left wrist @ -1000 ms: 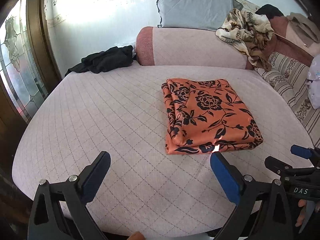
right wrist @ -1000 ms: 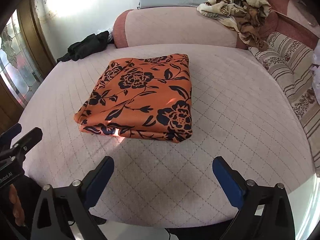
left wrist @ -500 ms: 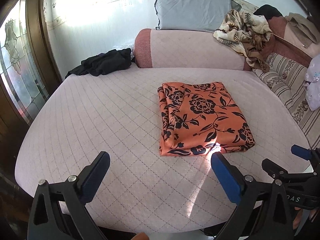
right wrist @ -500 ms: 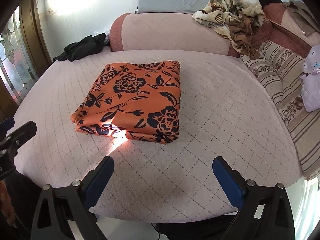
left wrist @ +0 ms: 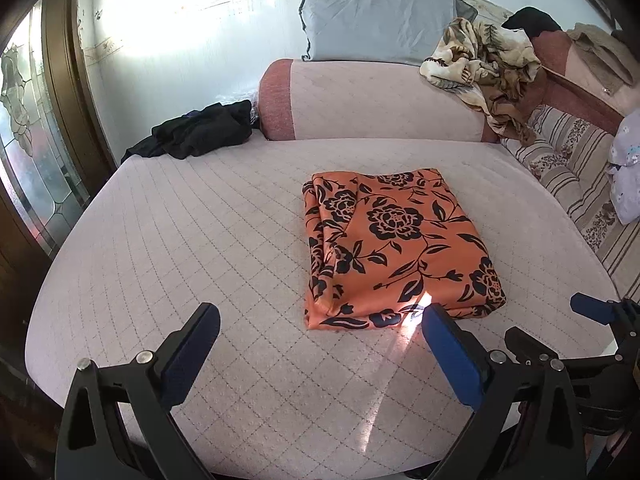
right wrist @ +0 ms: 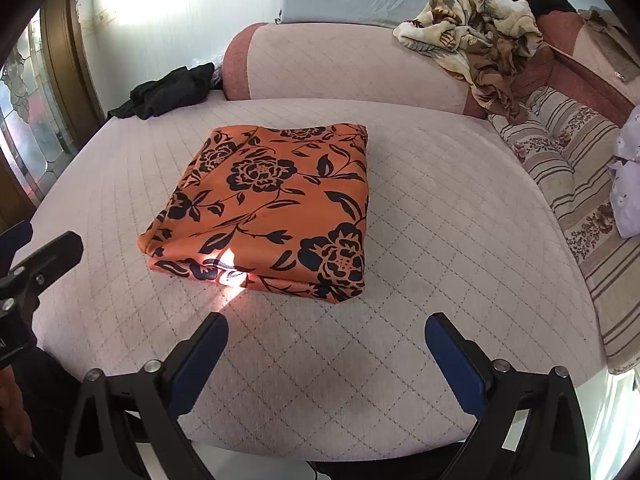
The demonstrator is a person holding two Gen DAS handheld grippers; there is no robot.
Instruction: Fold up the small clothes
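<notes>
An orange cloth with a black flower print (left wrist: 394, 246) lies folded into a neat rectangle on the pink quilted bed (left wrist: 200, 240). It also shows in the right wrist view (right wrist: 272, 208). My left gripper (left wrist: 320, 320) is open and empty, above the bed's near edge, short of the cloth's near left corner. My right gripper (right wrist: 326, 330) is open and empty, just short of the cloth's near edge. The right gripper also shows at the right edge of the left wrist view (left wrist: 560, 328), and the left gripper shows at the left edge of the right wrist view (right wrist: 36, 256).
A black garment (left wrist: 200, 132) lies at the bed's far left corner. A pink bolster (left wrist: 372, 100) with a grey pillow (left wrist: 376, 20) lines the back. A crumpled beige floral cloth (left wrist: 484, 64) hangs at the back right. Striped cushions (right wrist: 580, 184) run along the right side.
Both grippers have drawn back from the folded cloth toward the bed's near edge, staying open. The cloth has not moved.
</notes>
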